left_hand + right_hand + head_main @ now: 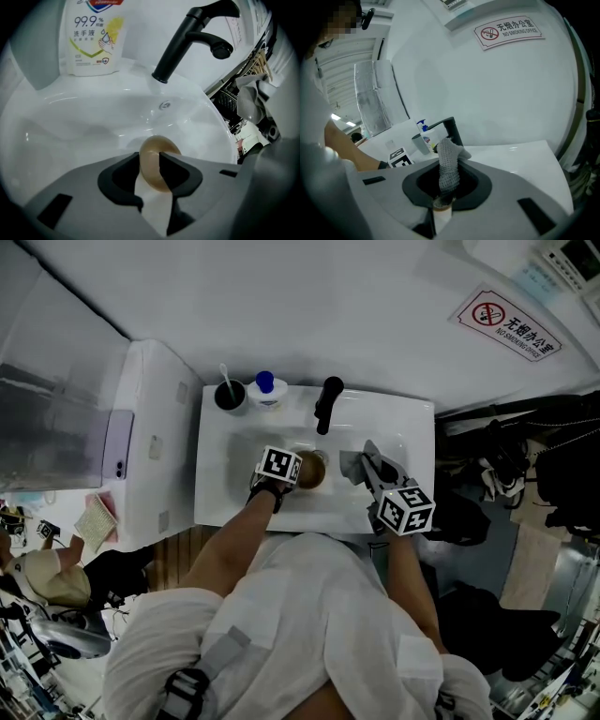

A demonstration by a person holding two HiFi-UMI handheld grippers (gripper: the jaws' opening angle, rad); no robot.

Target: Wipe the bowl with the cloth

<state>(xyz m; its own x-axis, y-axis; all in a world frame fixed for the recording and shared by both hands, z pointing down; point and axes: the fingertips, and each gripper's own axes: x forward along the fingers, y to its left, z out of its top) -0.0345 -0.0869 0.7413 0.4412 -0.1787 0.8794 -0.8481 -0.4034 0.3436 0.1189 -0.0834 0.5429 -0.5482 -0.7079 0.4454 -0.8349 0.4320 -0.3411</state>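
A small brown bowl (311,468) sits low in the white sink (412,427). My left gripper (296,473) reaches down at the bowl's left side. In the left gripper view the bowl (157,149) shows edge-on in the gap between the jaws of the left gripper (151,165); the jaws stand apart and I see no pad pressing on it. My right gripper (373,474) hovers over the right half of the sink, shut on a grey knitted cloth (361,463). In the right gripper view the cloth (450,161) stands up from the closed right gripper (443,197).
A black faucet (327,401) rises at the sink's back edge, just behind the bowl. A hand-soap bottle (266,385) and a dark cup (230,395) stand at the back left corner. A white cabinet (155,446) adjoins the left. Dark clutter (525,474) fills the right.
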